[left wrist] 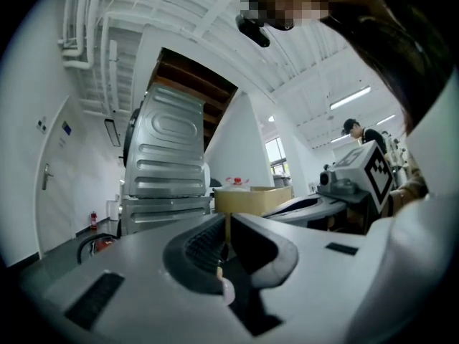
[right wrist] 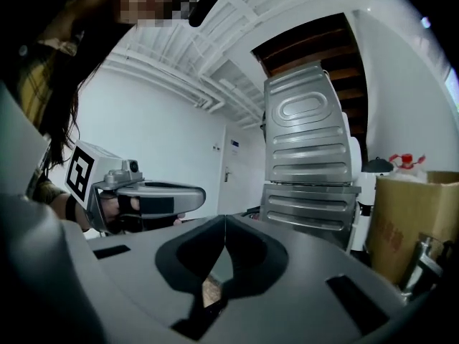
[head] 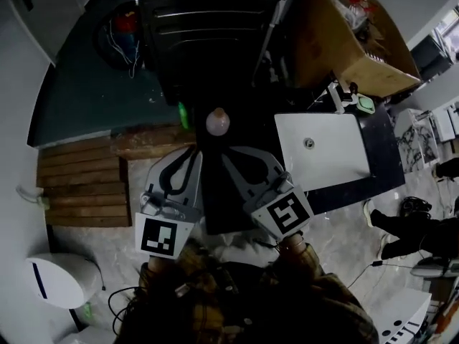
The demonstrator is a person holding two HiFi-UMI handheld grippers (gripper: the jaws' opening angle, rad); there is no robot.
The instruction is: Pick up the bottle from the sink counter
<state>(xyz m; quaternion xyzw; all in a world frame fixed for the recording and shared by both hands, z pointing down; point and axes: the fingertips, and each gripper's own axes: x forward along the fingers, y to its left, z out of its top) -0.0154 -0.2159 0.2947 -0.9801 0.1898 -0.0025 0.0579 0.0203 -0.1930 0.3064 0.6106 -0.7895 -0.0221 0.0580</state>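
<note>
My left gripper (head: 195, 151) and right gripper (head: 226, 156) are held side by side, tips forward over a dark surface, both shut with nothing between the jaws. Just ahead of the tips stands a pale pink rounded thing (head: 217, 122); I cannot tell whether it is a bottle. The white sink (head: 323, 149) lies in a dark counter (head: 380, 156) to the right of the right gripper. In the left gripper view the left gripper (left wrist: 226, 221) has its jaws meeting, as does the right gripper (right wrist: 225, 219) in its own view. A red-capped bottle (right wrist: 405, 160) shows above a cardboard box (right wrist: 409, 221).
A tall ribbed metal machine (head: 208, 27) stands straight ahead. The open cardboard box (head: 344, 41) sits at the back right, behind a tap (head: 337, 95). A small green thing (head: 183, 113) is at the left. Wooden pallets (head: 82, 185) and a white bin (head: 61, 278) lie on the floor.
</note>
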